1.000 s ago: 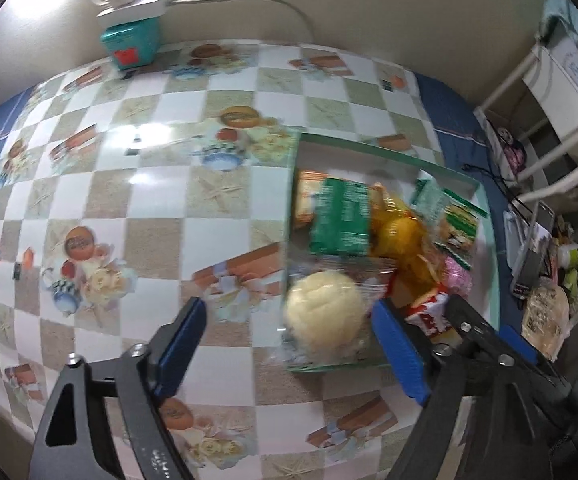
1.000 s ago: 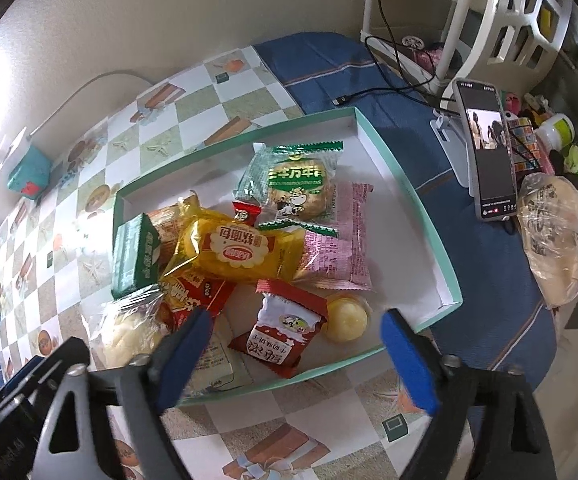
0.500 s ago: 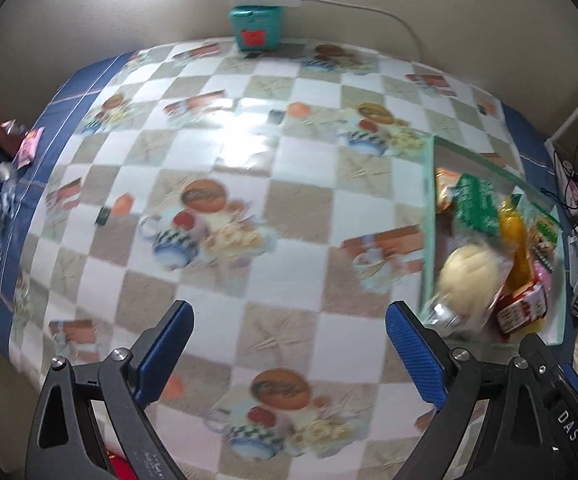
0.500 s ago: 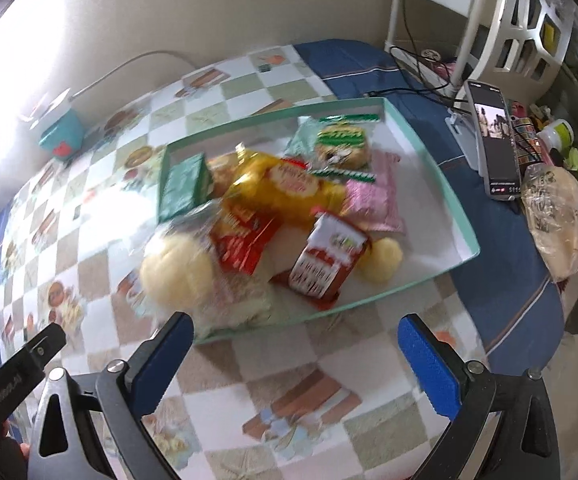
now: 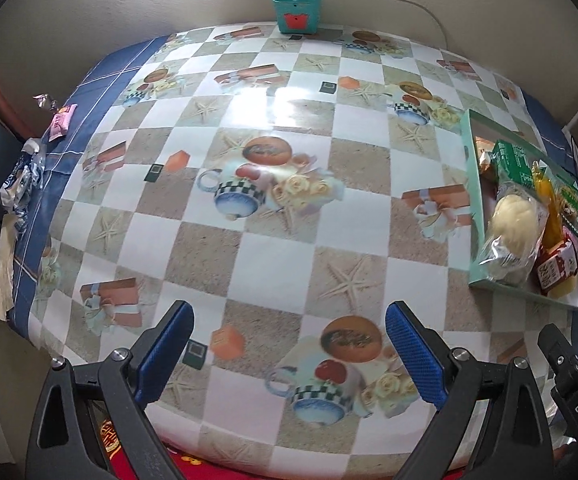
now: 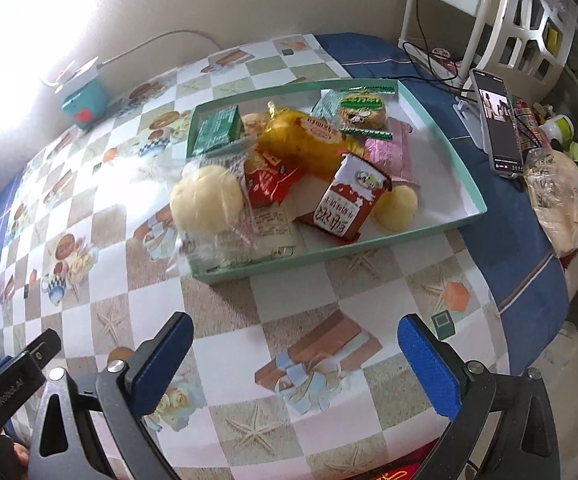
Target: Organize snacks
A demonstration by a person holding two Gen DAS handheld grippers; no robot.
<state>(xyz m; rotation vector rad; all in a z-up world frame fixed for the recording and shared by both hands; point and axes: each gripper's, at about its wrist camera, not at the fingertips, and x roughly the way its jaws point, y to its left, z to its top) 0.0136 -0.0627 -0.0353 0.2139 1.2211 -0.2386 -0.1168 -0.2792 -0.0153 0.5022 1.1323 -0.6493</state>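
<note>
A shallow green-rimmed tray [image 6: 467, 182] holds several snacks: a bagged pale bun [image 6: 205, 200] leaning over its near-left rim, a green box [image 6: 217, 130], a yellow packet [image 6: 305, 140], a red packet [image 6: 347, 202], a pink packet [image 6: 389, 152], a green-edged cookie pack [image 6: 359, 110] and a small yellow ball [image 6: 395, 206]. The tray shows at the right edge of the left wrist view [image 5: 474, 216] with the bun [image 5: 515, 224]. My right gripper [image 6: 295, 364] is open and empty, well short of the tray. My left gripper [image 5: 289, 352] is open and empty over the tablecloth, left of the tray.
A teal box [image 5: 297, 14] with a white charger stands at the table's back edge by the wall. A phone on a stand [image 6: 495, 124] and a bagged bread [image 6: 561, 204] sit right of the tray. Wrappers [image 5: 21, 180] lie at the left table edge.
Both grippers have pulled back and away from the tray, the left one swinging left over the tablecloth. The bagged bun, earlier between the left fingers, now rests on the tray's near-left rim.
</note>
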